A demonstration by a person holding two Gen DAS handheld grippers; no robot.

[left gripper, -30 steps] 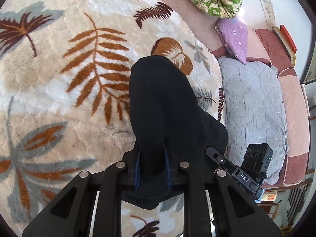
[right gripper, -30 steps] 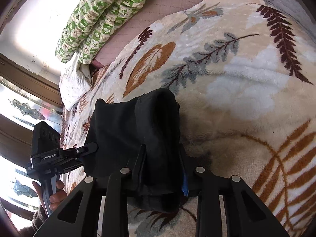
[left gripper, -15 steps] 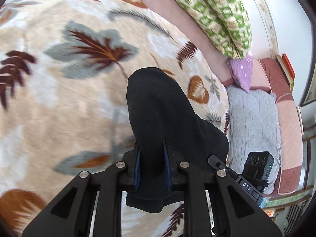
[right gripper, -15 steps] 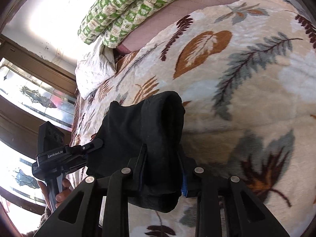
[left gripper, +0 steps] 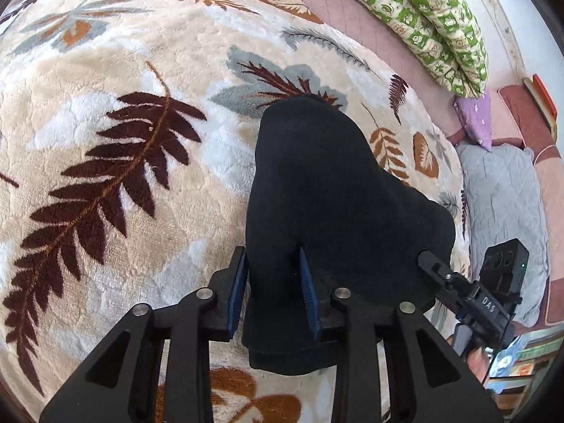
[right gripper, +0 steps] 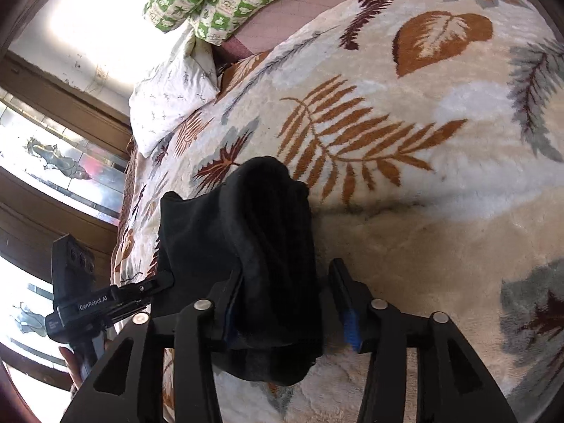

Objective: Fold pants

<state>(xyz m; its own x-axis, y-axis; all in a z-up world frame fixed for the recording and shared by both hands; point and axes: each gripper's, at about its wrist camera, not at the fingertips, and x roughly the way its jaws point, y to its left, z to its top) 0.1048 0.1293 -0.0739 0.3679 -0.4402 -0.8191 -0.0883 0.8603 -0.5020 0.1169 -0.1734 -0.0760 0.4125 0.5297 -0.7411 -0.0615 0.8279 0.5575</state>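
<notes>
Pants (left gripper: 317, 190), black and bunched up, sit in the middle of both views, on a fuzzy cream blanket (left gripper: 105, 70) with brown and grey leaves that covers the bed. The left tool (left gripper: 273, 292) has the dark cloth between its blue pads, and its jaws are opening; the pads sit right against the cloth on both sides. The right tool (right gripper: 290, 299) is opening too. Its left pad touches the cloth, but its right pad stands apart from it, with blanket showing in the gap. In the right wrist view the other tool shows at the lower left, with a hand (right gripper: 70, 366) on its handle. A green and white quilt (left gripper: 433, 24) lies rolled at the upper right of the left wrist view. A white pillow (right gripper: 172, 91) lies at the upper left of the right wrist view.
</notes>
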